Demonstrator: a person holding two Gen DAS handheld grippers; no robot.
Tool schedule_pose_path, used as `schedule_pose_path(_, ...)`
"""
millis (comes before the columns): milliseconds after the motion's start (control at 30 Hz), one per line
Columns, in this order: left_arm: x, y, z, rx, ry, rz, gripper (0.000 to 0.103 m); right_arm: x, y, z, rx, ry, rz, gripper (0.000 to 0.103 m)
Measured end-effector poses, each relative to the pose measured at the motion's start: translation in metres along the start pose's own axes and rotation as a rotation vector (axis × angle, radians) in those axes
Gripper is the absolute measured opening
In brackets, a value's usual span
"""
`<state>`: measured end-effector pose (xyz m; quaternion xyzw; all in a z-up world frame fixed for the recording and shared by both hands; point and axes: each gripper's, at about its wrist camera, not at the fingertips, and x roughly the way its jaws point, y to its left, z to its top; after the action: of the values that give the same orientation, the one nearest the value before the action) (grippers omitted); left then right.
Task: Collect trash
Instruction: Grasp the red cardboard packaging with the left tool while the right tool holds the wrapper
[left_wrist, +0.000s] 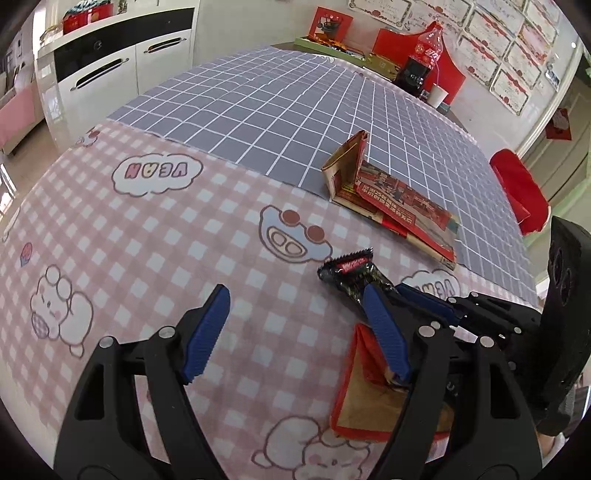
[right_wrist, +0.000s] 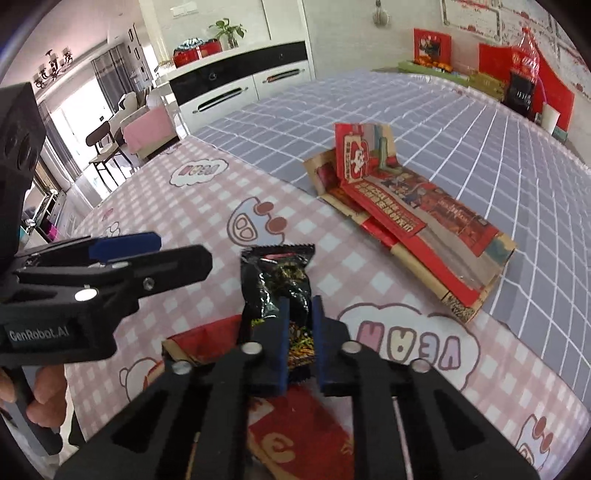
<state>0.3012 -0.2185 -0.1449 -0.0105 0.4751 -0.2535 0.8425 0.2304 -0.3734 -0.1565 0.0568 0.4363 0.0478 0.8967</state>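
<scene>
I've got the right gripper (right_wrist: 300, 306) clamped on the black snack wrapper (right_wrist: 279, 284), holding its near end; the wrapper's far end sticks out toward the flattened red carton (right_wrist: 413, 218). My left gripper (left_wrist: 295, 332) is spread wide, holding nothing, just left of the wrapper (left_wrist: 351, 275). A red and brown paper piece (left_wrist: 369, 398) lies on the pink checked cloth (left_wrist: 147, 240) directly under the wrapper. The carton (left_wrist: 399, 206) sits beyond the wrapper, straddling the edge of the grey grid cloth (left_wrist: 277, 103).
</scene>
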Motion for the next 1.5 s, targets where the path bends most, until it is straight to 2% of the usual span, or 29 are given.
schedule_pose_path(133, -0.010, -0.002, -0.009, -0.006, -0.004, -0.016, 0.074, -0.013, 0.002, -0.007, 0.013, -0.055, -0.024, 0.005)
schedule_pose_path(267, -0.023, -0.016, -0.020, 0.020, -0.014, -0.037, 0.074, -0.044, -0.009, -0.013, 0.070, -0.140, -0.066, 0.004)
schedule_pose_path(433, -0.034, -0.038, -0.035, 0.056, -0.022, -0.079, 0.075, -0.081, -0.020, -0.034, 0.126, -0.203, -0.126, 0.005)
schedule_pose_path(533, -0.032, -0.045, -0.042, 0.037, -0.020, -0.082, 0.075, -0.093, -0.023, -0.049, 0.146, -0.225, -0.153, 0.005)
schedule_pose_path(600, -0.026, -0.047, -0.041, -0.006, 0.000, -0.116, 0.075, -0.098, -0.025, -0.059, 0.155, -0.229, -0.151, 0.005)
schedule_pose_path(700, -0.018, -0.052, -0.040, -0.018, 0.001, -0.102, 0.073, -0.097, -0.024, -0.068, 0.163, -0.224, -0.158, 0.005)
schedule_pose_path(767, -0.009, -0.055, -0.039, -0.023, 0.031, -0.091, 0.060, -0.094, -0.023, -0.071, 0.165, -0.216, -0.156, 0.005)
schedule_pose_path(933, -0.003, -0.053, -0.038, -0.034, 0.025, -0.083, 0.041, -0.090, -0.017, -0.072, 0.160, -0.211, -0.132, 0.005)
schedule_pose_path(967, -0.004, -0.052, -0.038, -0.031, 0.015, -0.082, 0.026, -0.090, -0.015, -0.072, 0.156, -0.211, -0.131, 0.004)
schedule_pose_path(1000, -0.005, -0.052, -0.038, -0.027, 0.010, -0.089, 0.025, -0.089, -0.014, -0.071, 0.152, -0.211, -0.130, 0.005)
schedule_pose_path(1067, -0.009, -0.050, -0.039, -0.016, -0.009, -0.101, 0.016, -0.086, -0.007, -0.069, 0.145, -0.212, -0.125, 0.005)
schedule_pose_path(1333, -0.042, -0.031, -0.032, 0.025, -0.122, -0.045, 0.012, -0.075, 0.026, -0.051, 0.105, -0.227, -0.075, 0.005)
schedule_pose_path(1500, -0.069, 0.008, -0.027, -0.016, -0.187, -0.004, 0.011, -0.068, 0.058, -0.034, 0.066, -0.247, -0.030, 0.005)
